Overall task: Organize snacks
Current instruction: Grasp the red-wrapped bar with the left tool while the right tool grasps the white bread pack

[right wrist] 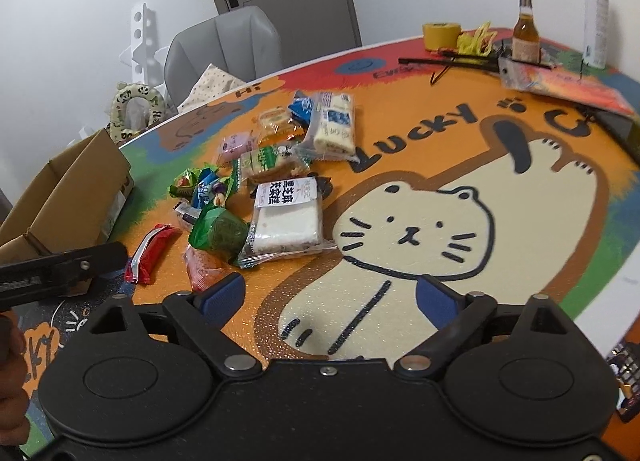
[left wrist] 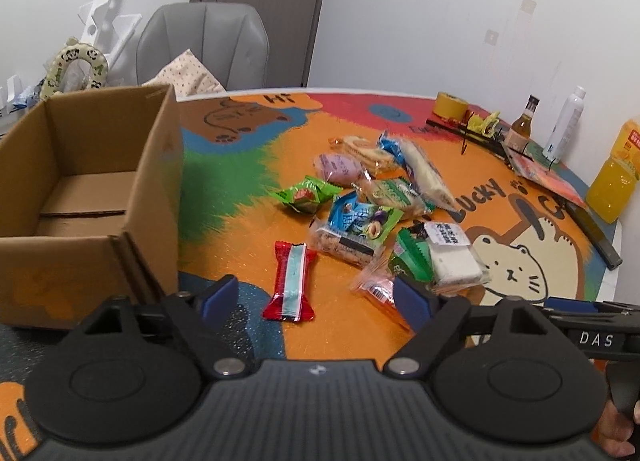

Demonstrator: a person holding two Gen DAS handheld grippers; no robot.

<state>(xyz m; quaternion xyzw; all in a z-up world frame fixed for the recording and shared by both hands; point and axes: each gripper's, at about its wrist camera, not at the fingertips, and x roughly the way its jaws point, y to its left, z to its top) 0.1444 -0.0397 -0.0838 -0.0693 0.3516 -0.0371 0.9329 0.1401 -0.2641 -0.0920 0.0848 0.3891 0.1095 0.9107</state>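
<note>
Two tools: left tool [left wrist: 316, 295], right tool [right wrist: 330, 295] gaping, hovering over table [right wrist: 520, 197].

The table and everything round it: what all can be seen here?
cardboard box: one, brown, open and empty, left on the table
snack packets: about a dozen, mixed colours, heaped mid-table
red packet: one, red with pale stripe, lying apart nearest the left tongs
tape roll: one, yellow, far edge
glass bottle: one, amber, far right
spray bottle: one, white, by the wall
juice bottle: one, orange, right edge
table mat: one, colourful cat print
chair: one, grey, behind the table
left tongs: open, empty
right tongs: open, empty
</note>
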